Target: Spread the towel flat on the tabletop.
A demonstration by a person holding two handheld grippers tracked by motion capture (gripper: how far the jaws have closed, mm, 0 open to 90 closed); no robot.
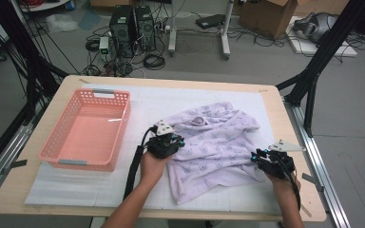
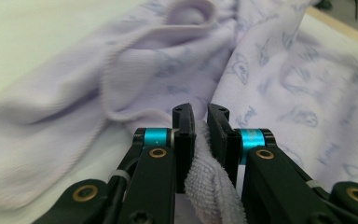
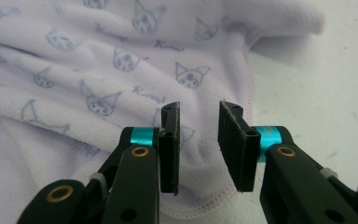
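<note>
The lilac towel (image 1: 214,147) is lying crumpled on the white mat (image 1: 76,187), spread between the two claws, printed side up with a looped terry underside. From its look it is judged light, limp and fully soft: it is going to sag and drape from any point of hold, and one layer may slide off another if only a thin edge is pinched. It is not fragile and not slippery; the nap should be giving the pads good purchase.

The left gripper (image 2: 199,122) is sitting at the towel's left border, and its jaws are standing narrow with a rolled fold of terry (image 2: 209,186) pressed between the pads. The bulk of the cloth is lying ahead of it and to its right, a raised ruck just beyond its tips.

The right gripper (image 3: 199,140) is sitting at the towel's right-hand border. Its jaws are standing partly apart, straddling cloth near the stitched hem (image 3: 205,205), and the pads are not seen pressing on it. Bare mat is lying to the right of its tips, printed cloth ahead and to the left.

Judgement: the best hold is at hemmed edges or corners, taking a doubled fold deep between the pads, both claws well apart so the cloth hangs flat.

The pink basket (image 1: 59,142) is standing well to the left of the left gripper, apart from the towel.
</note>
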